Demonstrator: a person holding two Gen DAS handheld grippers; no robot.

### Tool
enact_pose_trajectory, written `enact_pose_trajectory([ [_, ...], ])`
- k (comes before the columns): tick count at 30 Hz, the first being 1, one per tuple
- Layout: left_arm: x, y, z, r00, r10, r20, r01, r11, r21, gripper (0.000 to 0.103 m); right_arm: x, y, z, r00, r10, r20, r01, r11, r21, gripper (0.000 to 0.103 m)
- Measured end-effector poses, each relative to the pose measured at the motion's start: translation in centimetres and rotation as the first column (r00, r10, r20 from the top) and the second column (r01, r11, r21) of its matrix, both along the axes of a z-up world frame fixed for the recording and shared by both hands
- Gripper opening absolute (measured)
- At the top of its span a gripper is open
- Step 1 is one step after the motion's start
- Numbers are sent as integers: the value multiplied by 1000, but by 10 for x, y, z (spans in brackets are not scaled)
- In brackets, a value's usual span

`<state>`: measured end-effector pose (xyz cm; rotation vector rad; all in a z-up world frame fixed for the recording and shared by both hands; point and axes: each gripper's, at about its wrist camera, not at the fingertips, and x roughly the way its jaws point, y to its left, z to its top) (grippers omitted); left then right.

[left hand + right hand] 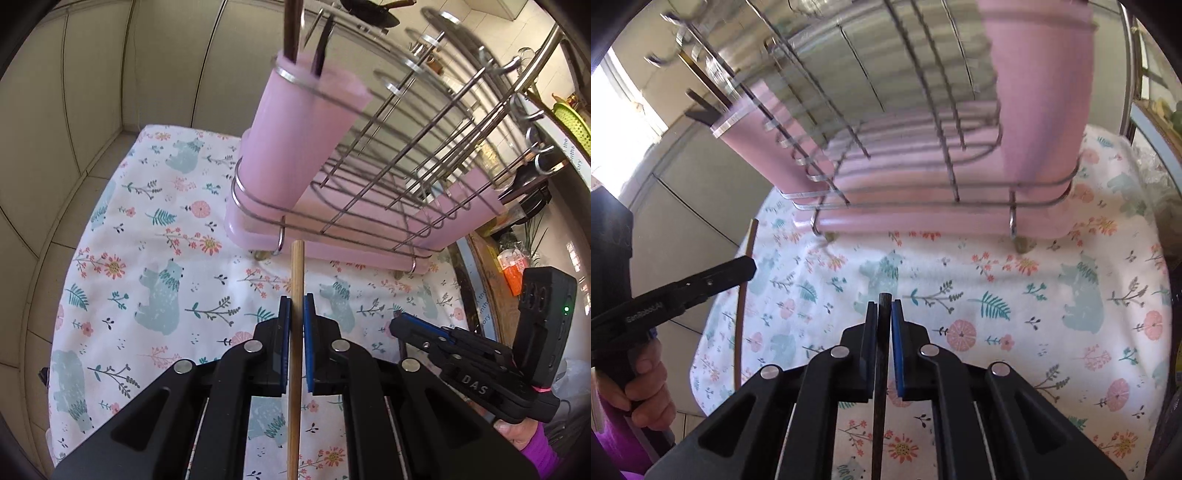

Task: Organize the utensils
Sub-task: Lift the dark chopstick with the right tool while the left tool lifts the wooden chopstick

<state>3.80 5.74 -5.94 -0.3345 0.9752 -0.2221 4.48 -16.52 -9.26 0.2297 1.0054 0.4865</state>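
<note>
This looks like a kitchen in a home. A metal dish rack point(388, 177) with a pink tray point(332, 247) under it stands on a cloth with bears and flowers point(147, 258). A pink cup point(295, 136) on the rack holds sticks for eating. The wall point(74, 92) behind has big pale tiles. Far right, a black pan point(373, 14) and a green basket point(572, 125) sit on a counter.

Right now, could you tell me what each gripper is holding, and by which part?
The left gripper clamps a light wooden chopstick along its shaft, one end protruding forward. The right gripper clamps a dark chopstick just behind its tip.
</note>
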Motion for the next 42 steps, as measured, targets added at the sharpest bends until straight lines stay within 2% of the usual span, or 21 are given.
enact_pose_trajectory([
  [11,-16,-16,43,988,22,153,-21,1000,-14,6,-23,-33,53,982,-82,170,64,992,109,6],
  [28,-29,-13,81,956,47,291,-33,998,-51,6,-38,-63,83,953,-149,265,104,979,176,6],
  [42,-33,-3,119,910,94,403,-64,994,-87,6,-42,-103,135,890,-246,385,161,957,239,6],
])
